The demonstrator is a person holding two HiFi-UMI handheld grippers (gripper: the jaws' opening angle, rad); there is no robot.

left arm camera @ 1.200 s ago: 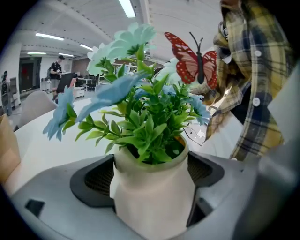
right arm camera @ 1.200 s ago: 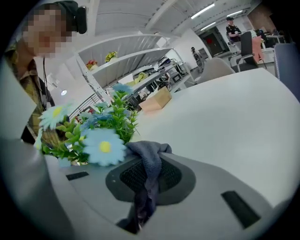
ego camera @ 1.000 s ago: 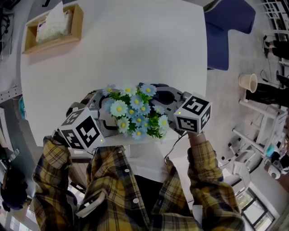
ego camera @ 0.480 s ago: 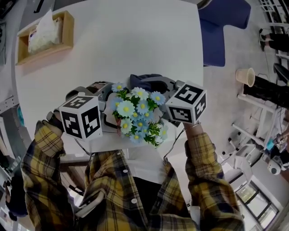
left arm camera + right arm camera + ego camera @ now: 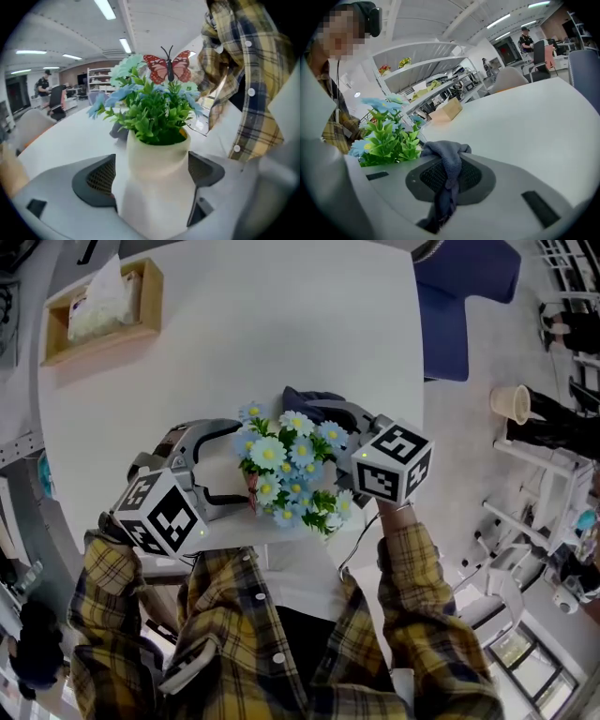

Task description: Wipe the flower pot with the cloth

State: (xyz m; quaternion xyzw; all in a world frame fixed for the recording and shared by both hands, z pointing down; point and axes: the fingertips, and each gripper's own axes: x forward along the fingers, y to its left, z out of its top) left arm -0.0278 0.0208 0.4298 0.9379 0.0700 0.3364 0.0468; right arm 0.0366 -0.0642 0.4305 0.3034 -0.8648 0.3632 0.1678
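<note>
A cream flower pot [image 5: 157, 173] with green leaves, pale blue flowers [image 5: 286, 470] and a red butterfly [image 5: 167, 68] is clamped between the jaws of my left gripper [image 5: 152, 185], which is shut on it. In the head view the flowers hide the pot, and the left gripper [image 5: 225, 465] reaches in from the left. My right gripper [image 5: 445, 187] is shut on a grey-blue cloth [image 5: 449, 161]. The cloth [image 5: 307, 401] bunches at the far side of the flowers, close to them; whether it touches the pot is hidden. The right gripper [image 5: 333, 418] comes in from the right.
The white table [image 5: 281, 324] stretches away beyond the flowers. A wooden tissue box [image 5: 103, 304] stands at its far left corner. A blue chair [image 5: 464, 306] sits off the right edge, with a paper cup [image 5: 513, 405] on a stand beyond it.
The right gripper has carried the cloth from the right of the flowers round to their far side. The left gripper's cube rose, then dropped back low on the left, still holding the pot.
</note>
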